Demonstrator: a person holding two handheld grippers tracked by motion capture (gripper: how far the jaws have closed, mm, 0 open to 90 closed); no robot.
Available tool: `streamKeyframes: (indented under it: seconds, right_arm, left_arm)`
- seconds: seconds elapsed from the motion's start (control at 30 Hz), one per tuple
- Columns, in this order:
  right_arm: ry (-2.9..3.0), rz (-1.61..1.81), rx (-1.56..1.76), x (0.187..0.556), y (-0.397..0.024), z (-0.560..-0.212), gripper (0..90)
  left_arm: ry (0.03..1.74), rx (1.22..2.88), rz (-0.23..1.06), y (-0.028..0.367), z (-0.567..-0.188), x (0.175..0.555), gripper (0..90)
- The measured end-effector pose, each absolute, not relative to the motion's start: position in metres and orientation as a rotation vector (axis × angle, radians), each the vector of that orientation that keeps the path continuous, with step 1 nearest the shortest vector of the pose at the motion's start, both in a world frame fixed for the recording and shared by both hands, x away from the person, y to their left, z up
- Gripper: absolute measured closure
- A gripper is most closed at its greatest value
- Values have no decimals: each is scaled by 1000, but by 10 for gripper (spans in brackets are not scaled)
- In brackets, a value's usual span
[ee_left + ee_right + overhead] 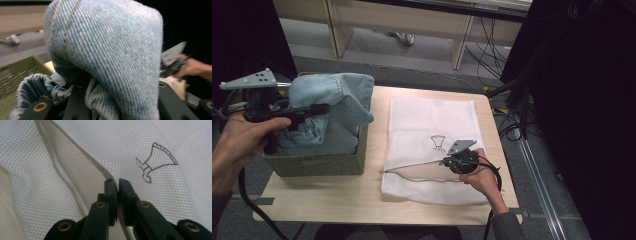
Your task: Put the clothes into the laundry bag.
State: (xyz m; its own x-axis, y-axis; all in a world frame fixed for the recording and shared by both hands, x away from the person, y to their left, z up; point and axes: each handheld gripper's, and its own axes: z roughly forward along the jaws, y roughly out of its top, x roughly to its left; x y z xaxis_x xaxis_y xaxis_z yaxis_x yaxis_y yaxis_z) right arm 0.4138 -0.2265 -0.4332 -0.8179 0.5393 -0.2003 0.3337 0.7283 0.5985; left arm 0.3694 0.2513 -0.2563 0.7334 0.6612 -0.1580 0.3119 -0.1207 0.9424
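A pair of light-blue jeans (332,100) bulges out of a green woven basket (319,162) at the table's left. My left gripper (314,110) is shut on a fold of the denim (107,62), held above the basket. On the right lies a white mesh laundry bag (429,130) with a small embroidered mark (156,161). My right gripper (452,161) is shut on the upper edge of the bag's opening (110,176), holding the mouth lifted apart from the lower layer (37,182).
The light wooden table (337,197) ends close behind the bag and basket. Beyond it are desk legs (459,47), floor cables (484,55) and a dark curtain (582,100) on the right. A black cable (252,205) hangs from my left gripper.
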Motion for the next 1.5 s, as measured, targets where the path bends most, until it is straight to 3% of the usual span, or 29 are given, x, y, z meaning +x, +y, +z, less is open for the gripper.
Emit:
streamKeyframes:
  seconds: [0.6, 0.93, 1.07, 1.27, 1.4, 1.5]
  right_arm:
    - [2578, 795, 717, 415, -226, -432, 860]
    - [2564, 824, 740, 416, -228, -428, 866]
    - [2549, 845, 755, 416, -229, -423, 873]
    - [2540, 856, 749, 417, -230, -416, 875]
    - [2533, 871, 791, 418, -232, -416, 876]
    - [2514, 879, 759, 421, -235, -416, 877]
  left_arm:
    - [493, 1689, 138, 196, -204, 324, 657]
    - [379, 1773, -18, 137, -239, 313, 655]
    - [367, 1786, 0, 122, -244, 317, 655]
    - [368, 1799, 142, 106, -250, 326, 654]
    - [369, 1857, 201, 89, -274, 330, 652]
    - [352, 2014, 244, 68, -315, 335, 650]
